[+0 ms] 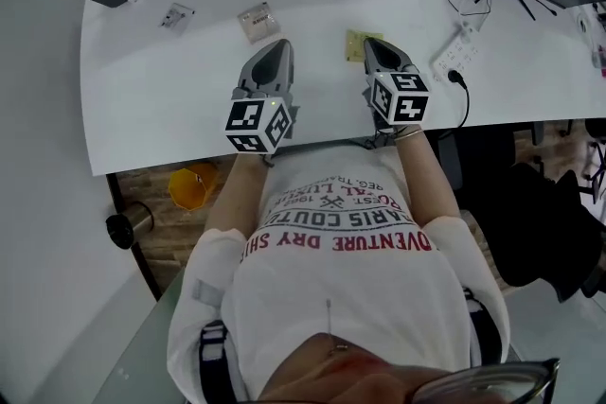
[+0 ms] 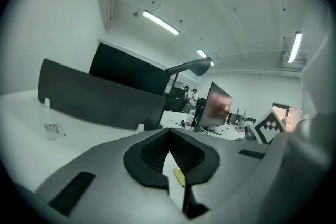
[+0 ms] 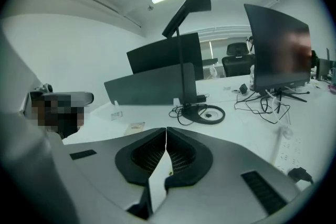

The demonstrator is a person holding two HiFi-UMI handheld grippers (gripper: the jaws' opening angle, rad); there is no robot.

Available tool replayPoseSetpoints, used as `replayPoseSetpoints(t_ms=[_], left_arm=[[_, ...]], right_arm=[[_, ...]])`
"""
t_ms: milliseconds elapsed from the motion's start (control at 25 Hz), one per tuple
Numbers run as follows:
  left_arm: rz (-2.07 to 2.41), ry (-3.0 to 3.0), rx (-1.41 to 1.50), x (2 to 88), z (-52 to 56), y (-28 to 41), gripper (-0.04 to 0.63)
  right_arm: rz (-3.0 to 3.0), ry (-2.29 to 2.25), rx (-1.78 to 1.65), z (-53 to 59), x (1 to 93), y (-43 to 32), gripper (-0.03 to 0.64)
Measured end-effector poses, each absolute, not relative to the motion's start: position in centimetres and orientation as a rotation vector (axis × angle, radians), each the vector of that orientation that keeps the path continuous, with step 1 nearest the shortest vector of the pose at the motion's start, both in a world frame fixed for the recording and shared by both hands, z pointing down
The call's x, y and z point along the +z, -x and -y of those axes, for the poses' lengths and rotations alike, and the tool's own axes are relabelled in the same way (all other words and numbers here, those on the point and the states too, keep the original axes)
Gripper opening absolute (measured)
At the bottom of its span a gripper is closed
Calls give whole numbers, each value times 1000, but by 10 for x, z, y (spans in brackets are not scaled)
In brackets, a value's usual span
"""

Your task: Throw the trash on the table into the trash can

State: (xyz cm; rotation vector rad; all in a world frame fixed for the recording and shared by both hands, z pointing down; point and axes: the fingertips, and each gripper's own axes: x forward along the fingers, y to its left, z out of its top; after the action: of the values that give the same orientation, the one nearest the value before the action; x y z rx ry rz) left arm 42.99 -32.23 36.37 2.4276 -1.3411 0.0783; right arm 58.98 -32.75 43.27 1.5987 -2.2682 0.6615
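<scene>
Trash on white surface (image 1: 142, 109), three pieces: clear small wrapper (image 1: 176, 15), far left; beige crinkled wrapper (image 1: 257, 21), just beyond grey left gripper (image 1: 280, 47); yellow-green flat scrap (image 1: 354, 43), just left of grey right gripper (image 1: 372, 44) tip. Fingers of each gripper pressed together. Yellow round trash can (image 1: 192, 186) on floor, near left, below the surface's near edge.

The right gripper (image 1: 371, 43) covers part of a yellow wrapper (image 1: 354, 44) on the table (image 1: 151, 109). The table's near edge hides some of a yellow tub (image 1: 192, 186) on the floor (image 1: 175, 224), maybe the trash can. The small packet (image 1: 176, 15) far on the left is too tiny to tell.
</scene>
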Motion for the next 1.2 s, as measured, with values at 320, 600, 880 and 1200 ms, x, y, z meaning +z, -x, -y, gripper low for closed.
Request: replayPoseSetpoints(t_ms=[320,600,880,1200], left_arm=[[1222,-2372,144,418,340,-473,23],[1208,-2305,195,449,347,-492,23],[1222,-2283,226,462,357,-501,23],[1221,-2270,240,470,358,-502,23]], right_arm=[[2124,-1435,745,326,514,-620,76],[2004,-1416,800,352,568,-647,187],[1893,-1392,845,380,596,-662,206],[1900,-1349,808,382,599,-666,119]])
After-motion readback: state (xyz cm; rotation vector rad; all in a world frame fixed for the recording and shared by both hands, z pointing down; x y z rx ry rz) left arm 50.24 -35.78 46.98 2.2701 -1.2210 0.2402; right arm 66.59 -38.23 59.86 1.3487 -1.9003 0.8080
